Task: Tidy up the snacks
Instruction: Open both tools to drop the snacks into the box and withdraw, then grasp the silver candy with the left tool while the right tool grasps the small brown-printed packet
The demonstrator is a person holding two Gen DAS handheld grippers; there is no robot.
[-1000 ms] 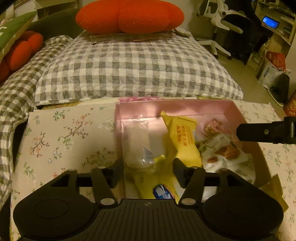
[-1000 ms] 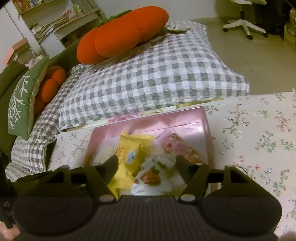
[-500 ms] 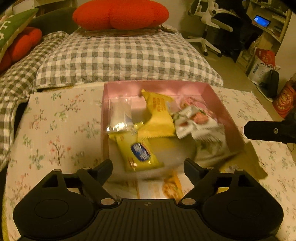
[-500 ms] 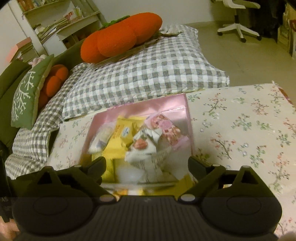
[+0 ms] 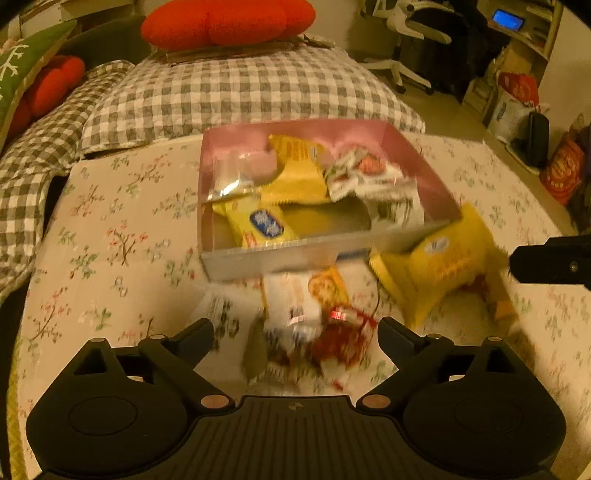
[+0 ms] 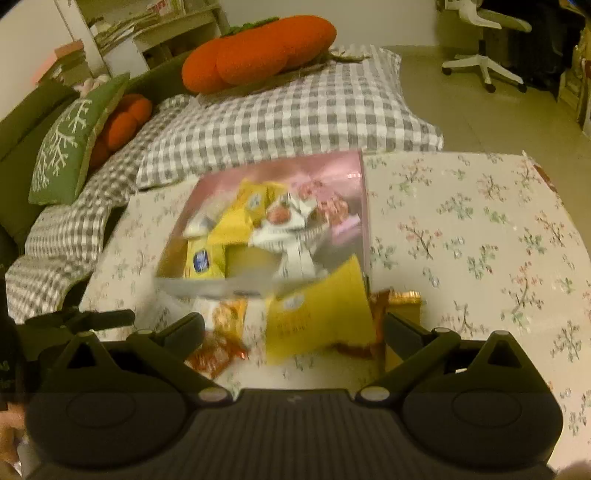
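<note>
A pink box (image 5: 424, 162) stands on the floral table and holds several snack packets, among them a yellow packet with a blue logo (image 5: 264, 225) and white packets (image 5: 365, 173). In front of the box lie a big yellow packet (image 5: 439, 269), a white and orange packet (image 5: 306, 295) and a blurred red packet (image 5: 343, 339). My left gripper (image 5: 295, 325) hovers over these loose packets, its jaws opening, with nothing gripped. My right gripper (image 6: 294, 319) hangs above the big yellow packet (image 6: 317, 317) near the box (image 6: 364, 206), its jaws also opening, with nothing gripped.
Beyond the table's far edge lies a grey checked quilt (image 5: 240, 88) with an orange cushion (image 5: 225, 22) on it. A green cushion (image 6: 70, 147) leans at the left. An office chair (image 6: 484, 40) and bags (image 5: 513, 99) stand on the floor at the right.
Both grippers have drawn back from inside the box toward the table's near side, and their jaws have spread wider. Loose packets in front of the box have come into view.
</note>
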